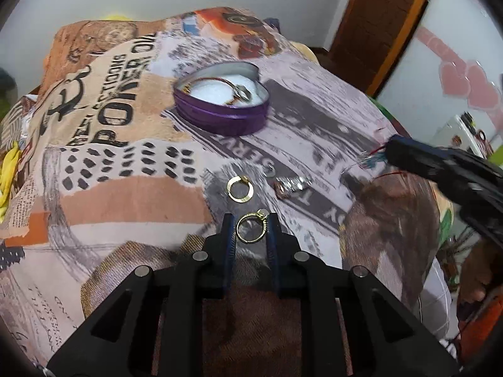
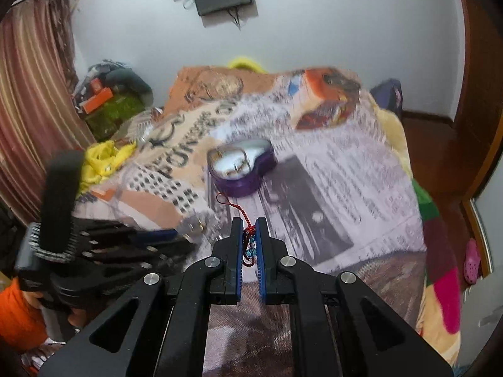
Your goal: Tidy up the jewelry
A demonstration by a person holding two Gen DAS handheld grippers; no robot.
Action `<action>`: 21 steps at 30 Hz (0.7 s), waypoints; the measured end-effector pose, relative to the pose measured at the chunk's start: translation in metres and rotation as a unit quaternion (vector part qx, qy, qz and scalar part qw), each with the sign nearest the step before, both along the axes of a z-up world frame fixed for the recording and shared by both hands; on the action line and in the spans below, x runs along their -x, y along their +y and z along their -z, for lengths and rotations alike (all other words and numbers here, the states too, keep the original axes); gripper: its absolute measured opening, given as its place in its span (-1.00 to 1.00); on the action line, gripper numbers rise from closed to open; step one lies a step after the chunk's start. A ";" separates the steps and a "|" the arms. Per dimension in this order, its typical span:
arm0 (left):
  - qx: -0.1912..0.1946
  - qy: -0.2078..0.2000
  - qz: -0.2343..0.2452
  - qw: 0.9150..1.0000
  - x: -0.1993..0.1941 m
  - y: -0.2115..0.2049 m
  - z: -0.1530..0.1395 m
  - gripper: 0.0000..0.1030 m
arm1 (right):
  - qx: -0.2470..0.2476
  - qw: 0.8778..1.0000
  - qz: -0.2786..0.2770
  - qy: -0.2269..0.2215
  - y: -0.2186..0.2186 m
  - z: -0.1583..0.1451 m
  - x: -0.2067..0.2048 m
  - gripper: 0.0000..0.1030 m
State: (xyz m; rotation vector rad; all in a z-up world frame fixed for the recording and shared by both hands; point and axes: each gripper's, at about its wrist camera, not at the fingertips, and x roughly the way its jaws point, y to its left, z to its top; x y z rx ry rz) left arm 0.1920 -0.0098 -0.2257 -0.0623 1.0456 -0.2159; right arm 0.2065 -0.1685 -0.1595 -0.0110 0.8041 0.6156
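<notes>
A purple heart-shaped tin (image 1: 221,102) lies open on the patterned bedspread (image 1: 125,157) with a ring and a red cord inside. My left gripper (image 1: 250,220) has its blue-padded fingers around a gold ring with a stone (image 1: 251,227); the ring touches the right pad. A plain gold ring (image 1: 240,189) and a small silver and copper piece (image 1: 290,186) lie just beyond. My right gripper (image 2: 250,224) is shut on a red cord bracelet with blue beads (image 2: 248,238), held above the bed short of the tin (image 2: 242,165). It shows at the right in the left wrist view (image 1: 408,154).
The bedspread covers a bed; its edge falls away on the right near a wooden door (image 1: 377,25). Yellow cloth (image 2: 103,160) and a cluttered pile (image 2: 110,100) sit at the left. My left gripper appears at the left in the right wrist view (image 2: 163,238).
</notes>
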 end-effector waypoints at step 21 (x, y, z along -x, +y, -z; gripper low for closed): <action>-0.020 -0.014 0.044 0.999 -0.004 -0.042 -0.022 -0.60 | 0.062 0.996 0.007 0.066 -0.019 0.040 0.015 -0.34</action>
